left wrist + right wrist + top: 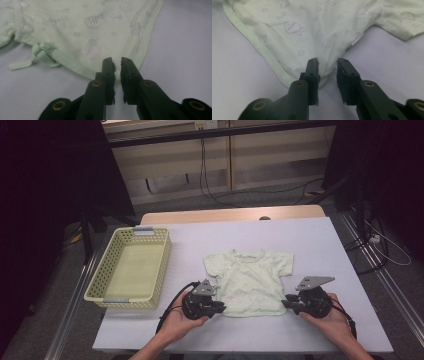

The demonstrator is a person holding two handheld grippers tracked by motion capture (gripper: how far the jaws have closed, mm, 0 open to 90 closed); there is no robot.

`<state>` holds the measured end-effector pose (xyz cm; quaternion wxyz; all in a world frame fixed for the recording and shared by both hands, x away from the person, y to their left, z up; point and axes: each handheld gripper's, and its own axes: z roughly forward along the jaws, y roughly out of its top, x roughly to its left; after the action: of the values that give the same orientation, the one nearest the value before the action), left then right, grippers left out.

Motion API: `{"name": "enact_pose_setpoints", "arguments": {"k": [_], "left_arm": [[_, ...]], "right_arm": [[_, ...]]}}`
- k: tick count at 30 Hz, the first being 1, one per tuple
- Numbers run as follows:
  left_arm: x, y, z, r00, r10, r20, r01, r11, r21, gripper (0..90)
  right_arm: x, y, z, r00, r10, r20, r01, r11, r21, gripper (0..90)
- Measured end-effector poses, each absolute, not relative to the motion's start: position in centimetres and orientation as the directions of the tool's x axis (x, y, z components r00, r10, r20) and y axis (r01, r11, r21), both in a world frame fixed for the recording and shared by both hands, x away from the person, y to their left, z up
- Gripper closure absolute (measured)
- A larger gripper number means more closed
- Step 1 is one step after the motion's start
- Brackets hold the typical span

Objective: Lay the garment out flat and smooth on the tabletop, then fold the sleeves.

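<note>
A pale green baby shirt [250, 280] lies flat on the white table [315, 245], neck away from the person. My left gripper [220, 308] sits at the shirt's lower left hem corner, my right gripper [287, 303] at the lower right corner. In the left gripper view the jaws [118, 61] stand a narrow slit apart, tips just over the hem of the shirt [95, 30], nothing pinched. In the right gripper view the jaws [327, 61] stand wider apart, and the corner of the shirt [317, 30] reaches into the gap without being pressed.
A cream plastic basket [100, 275] stands at the left of the table, with nothing in it. A tie ribbon [37, 53] hangs from the shirt's side seam. The table's near edge runs just behind the hands.
</note>
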<state>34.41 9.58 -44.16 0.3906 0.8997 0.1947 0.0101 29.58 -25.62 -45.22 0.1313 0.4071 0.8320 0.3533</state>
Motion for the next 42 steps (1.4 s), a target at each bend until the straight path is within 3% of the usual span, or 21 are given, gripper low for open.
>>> {"name": "enact_pose_setpoints", "arguments": {"k": [5,10,17,20,23,27,35,42], "left_arm": [[35.0,10.7,-43.7,0.902,0.412,-0.129,0.366,-0.571,0.735,59.3],[35.7,11.3,-43.9,0.853,0.512,-0.100,0.405,-0.530,0.745,32.7],[36.3,11.5,-43.9,0.800,0.595,-0.080,0.431,-0.476,0.766,11.7],[36.4,11.6,-43.6,0.792,0.609,-0.051,0.399,-0.452,0.798,9.9],[36.8,11.9,-43.6,0.780,0.622,-0.068,0.411,-0.427,0.805,6.3],[37.3,12.4,-43.7,0.776,0.627,-0.071,0.410,-0.415,0.812,5.2],[38.2,12.8,-43.9,0.753,0.650,-0.100,0.433,-0.375,0.820,5.2],[39.4,12.5,-43.6,0.725,0.686,-0.057,0.418,-0.372,0.829,7.3]], "right_arm": [[30.0,-26.0,-44.8,-0.604,0.793,0.084,0.565,0.351,0.746,56.5],[30.5,-26.0,-44.8,-0.589,0.802,0.096,0.552,0.313,0.773,44.5],[30.7,-25.7,-44.7,-0.587,0.805,0.083,0.518,0.295,0.803,30.8],[30.6,-25.6,-44.6,-0.581,0.810,0.083,0.509,0.281,0.814,26.5],[30.6,-25.5,-44.5,-0.572,0.816,0.089,0.509,0.267,0.818,15.4],[30.6,-25.4,-44.6,-0.560,0.824,0.087,0.512,0.261,0.818,7.7],[30.4,-24.7,-44.4,-0.551,0.831,0.080,0.486,0.242,0.840,6.8],[30.2,-24.5,-44.5,-0.559,0.827,0.067,0.472,0.250,0.846,8.5]]}}
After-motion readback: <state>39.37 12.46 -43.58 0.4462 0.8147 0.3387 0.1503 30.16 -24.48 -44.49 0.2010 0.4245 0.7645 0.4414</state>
